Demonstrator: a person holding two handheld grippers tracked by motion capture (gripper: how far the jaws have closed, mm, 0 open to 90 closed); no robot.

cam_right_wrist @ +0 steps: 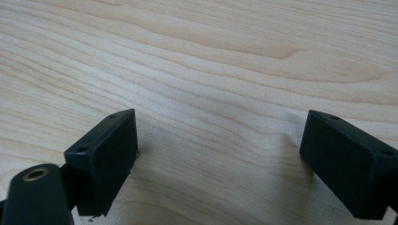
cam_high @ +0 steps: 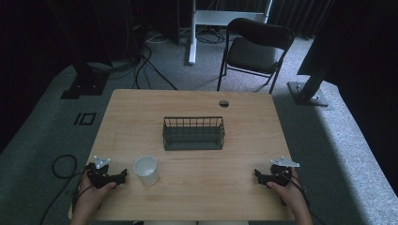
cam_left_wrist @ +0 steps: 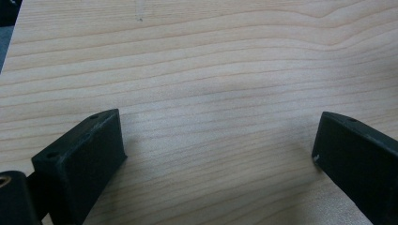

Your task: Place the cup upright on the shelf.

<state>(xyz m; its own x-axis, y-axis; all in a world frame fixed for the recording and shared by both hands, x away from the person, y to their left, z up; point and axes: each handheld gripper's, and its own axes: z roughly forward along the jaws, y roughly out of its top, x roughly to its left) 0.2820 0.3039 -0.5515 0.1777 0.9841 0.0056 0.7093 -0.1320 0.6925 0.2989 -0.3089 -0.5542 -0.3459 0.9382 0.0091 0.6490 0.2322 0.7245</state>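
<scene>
A white plastic cup (cam_high: 147,169) stands upright on the wooden table (cam_high: 197,103), near its front left. Behind it, at the table's middle, sits a dark wire basket (cam_high: 193,133). My left gripper (cam_high: 123,176) rests at the front left, just left of the cup and apart from it. My right gripper (cam_high: 257,175) rests at the front right. In the left gripper view the left gripper (cam_left_wrist: 218,138) has its jaws spread wide over bare wood. The right gripper (cam_right_wrist: 220,138) stands the same way in its own view, with nothing between the jaws.
A round cable hole (cam_high: 224,103) sits near the table's far edge. A black folding chair (cam_high: 253,49) stands on the carpet beyond the table. Cables (cam_high: 141,65) trail on the floor at the back left, and black stand bases (cam_high: 309,91) flank the table.
</scene>
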